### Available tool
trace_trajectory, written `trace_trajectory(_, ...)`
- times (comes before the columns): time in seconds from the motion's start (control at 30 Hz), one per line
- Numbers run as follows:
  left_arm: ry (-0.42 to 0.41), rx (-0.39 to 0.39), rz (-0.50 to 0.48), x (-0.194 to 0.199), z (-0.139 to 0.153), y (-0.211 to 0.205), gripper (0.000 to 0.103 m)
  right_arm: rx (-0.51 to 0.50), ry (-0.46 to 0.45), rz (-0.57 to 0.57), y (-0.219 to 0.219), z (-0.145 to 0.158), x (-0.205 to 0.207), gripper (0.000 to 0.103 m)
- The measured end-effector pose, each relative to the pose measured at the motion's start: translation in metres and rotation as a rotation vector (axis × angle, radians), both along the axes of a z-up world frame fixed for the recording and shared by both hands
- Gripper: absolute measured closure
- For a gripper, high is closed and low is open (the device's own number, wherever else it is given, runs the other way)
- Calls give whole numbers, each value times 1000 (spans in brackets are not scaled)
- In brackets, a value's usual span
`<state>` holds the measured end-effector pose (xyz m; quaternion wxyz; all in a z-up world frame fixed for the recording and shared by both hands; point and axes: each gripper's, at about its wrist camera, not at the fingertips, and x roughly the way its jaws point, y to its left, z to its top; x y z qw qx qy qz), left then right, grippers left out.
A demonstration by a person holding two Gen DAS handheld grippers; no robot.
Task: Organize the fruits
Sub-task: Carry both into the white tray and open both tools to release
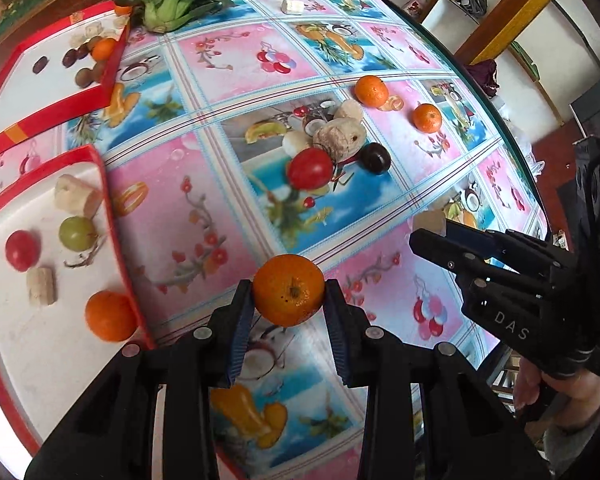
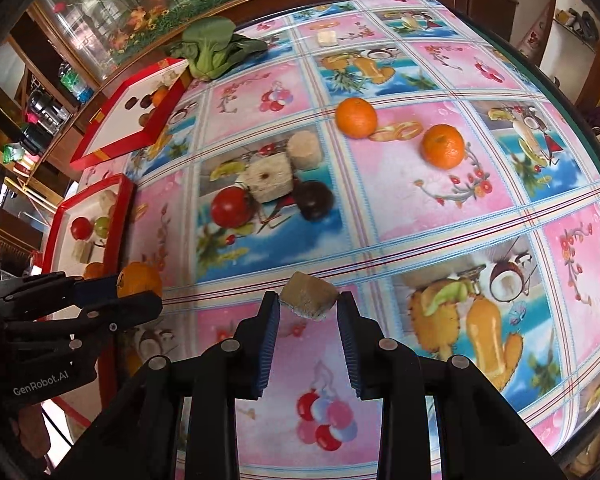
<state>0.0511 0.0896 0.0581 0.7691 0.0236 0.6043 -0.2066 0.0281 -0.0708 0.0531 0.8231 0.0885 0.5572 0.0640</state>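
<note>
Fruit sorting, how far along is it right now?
Partly done. The near red tray already holds an orange, a green fruit, a red fruit and pale chunks; the far tray has some too. In hand: the left gripper grips a mandarin, the right gripper a tan chunk. Left: two oranges, a tomato, a dark plum and more chunks.

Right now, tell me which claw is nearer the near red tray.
Left. The left claw, shut on an orange, hangs just beside the near red tray. The right claw, holding a tan chunk, is farther away.
</note>
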Motion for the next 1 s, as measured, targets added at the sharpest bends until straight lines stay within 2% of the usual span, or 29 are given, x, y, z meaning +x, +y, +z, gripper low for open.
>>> trace_trajectory(1.0,-45,40,74,-25,16,76,70,3,-35,163,100,24,-10,72)
